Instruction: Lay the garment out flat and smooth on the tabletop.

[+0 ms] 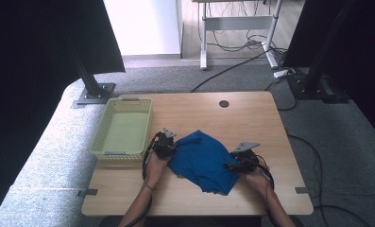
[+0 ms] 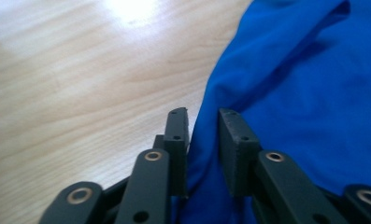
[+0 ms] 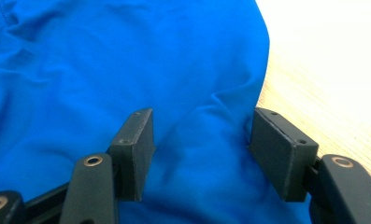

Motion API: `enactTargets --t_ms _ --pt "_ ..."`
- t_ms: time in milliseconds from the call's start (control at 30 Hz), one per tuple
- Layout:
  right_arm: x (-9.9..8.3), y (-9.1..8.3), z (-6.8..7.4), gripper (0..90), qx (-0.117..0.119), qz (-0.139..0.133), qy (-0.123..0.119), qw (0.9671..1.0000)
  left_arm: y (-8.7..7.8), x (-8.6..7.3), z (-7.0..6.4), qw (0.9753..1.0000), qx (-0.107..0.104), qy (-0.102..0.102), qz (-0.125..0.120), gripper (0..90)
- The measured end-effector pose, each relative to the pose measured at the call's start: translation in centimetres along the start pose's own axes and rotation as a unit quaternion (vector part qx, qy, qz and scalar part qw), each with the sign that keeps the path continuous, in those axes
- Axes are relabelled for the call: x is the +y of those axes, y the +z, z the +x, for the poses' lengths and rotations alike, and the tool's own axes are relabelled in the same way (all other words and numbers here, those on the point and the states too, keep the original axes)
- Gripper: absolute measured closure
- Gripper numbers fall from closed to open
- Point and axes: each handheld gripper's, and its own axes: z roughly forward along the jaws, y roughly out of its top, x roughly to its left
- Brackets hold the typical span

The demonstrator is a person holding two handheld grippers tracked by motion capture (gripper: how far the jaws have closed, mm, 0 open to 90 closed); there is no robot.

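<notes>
A crumpled blue cloth [image 1: 201,158] lies at the middle of the wooden table [image 1: 244,125]. My left gripper [image 1: 172,147] is at the cloth's left edge. In the left gripper view its jaws [image 2: 204,114] stand close together, with a fold of the blue cloth [image 2: 304,93] pinched between them. My right gripper [image 1: 228,165] rests on the cloth's right side. In the right gripper view it [image 3: 202,116] stands wide open, its jaws straddling a raised fold of the blue cloth [image 3: 127,60] without squeezing it.
A pale yellow-green basket [image 1: 120,153] stands at the table's left, close to my left gripper. A dark round hole [image 1: 224,103] sits near the table's far edge. Bare wood [image 2: 80,84] lies left of the cloth. Cables run across the grey floor [image 1: 317,142] beyond.
</notes>
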Motion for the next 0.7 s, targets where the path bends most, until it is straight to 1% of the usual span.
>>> enactTargets --t_ms 67,133,200,267,333,400,433,500,567,633,667,700 --pt "-0.1 0.0 0.0 39.6 0.001 -0.003 -0.001 1.0 -0.2 0.3 -0.3 0.9998 -0.013 0.007 -0.013 69.3" --pt "-0.1 0.0 -0.1 39.6 0.002 -0.004 -0.001 1.0 -0.2 0.7 -0.9 0.9993 -0.021 0.02 -0.024 63.1" --pt "-0.1 0.0 -0.1 39.6 0.002 -0.005 0.0 1.0 -0.1 1.3 -1.6 0.9985 -0.031 0.031 -0.032 60.0" --pt "-0.2 0.0 0.0 39.6 0.001 -0.007 0.001 1.0 0.3 1.8 -2.2 0.9979 -0.035 0.043 -0.033 57.7" --pt "-0.3 0.0 0.0 39.6 0.001 -0.009 0.003 1.0 0.9 2.2 -2.7 0.9975 -0.036 0.054 -0.027 56.6" --pt "-0.3 0.0 0.0 39.6 0.002 -0.011 0.002 0.9999 1.7 2.4 -3.0 0.9971 -0.031 0.066 -0.021 56.2" --pt "-0.3 0.0 -0.1 39.6 0.002 -0.012 0.002 0.9999 2.1 2.4 -3.1 0.9972 -0.028 0.068 -0.017 56.4" --pt "-0.4 0.0 -0.1 39.6 0.003 -0.014 0.002 0.9999 2.8 2.5 -3.1 0.9974 -0.023 0.068 -0.012 58.8" --pt "-0.4 -0.1 -0.1 39.6 0.004 -0.015 0.003 0.9999 3.3 2.5 -2.9 0.9978 -0.016 0.063 -0.008 66.3" --pt "-0.5 -0.1 -0.1 39.6 0.007 -0.017 0.005 0.9998 3.5 2.7 -2.4 0.9988 -0.015 0.045 -0.009 72.1" --pt "-0.5 -0.1 -0.2 39.6 0.008 -0.019 0.006 0.9998 3.5 2.8 -2.0 0.9991 -0.011 0.04 -0.008 73.2" --pt "-0.6 -0.2 -0.2 39.6 0.009 -0.02 0.006 0.9997 3.5 3.0 -1.6 0.9993 0.0 0.036 -0.006 74.2"
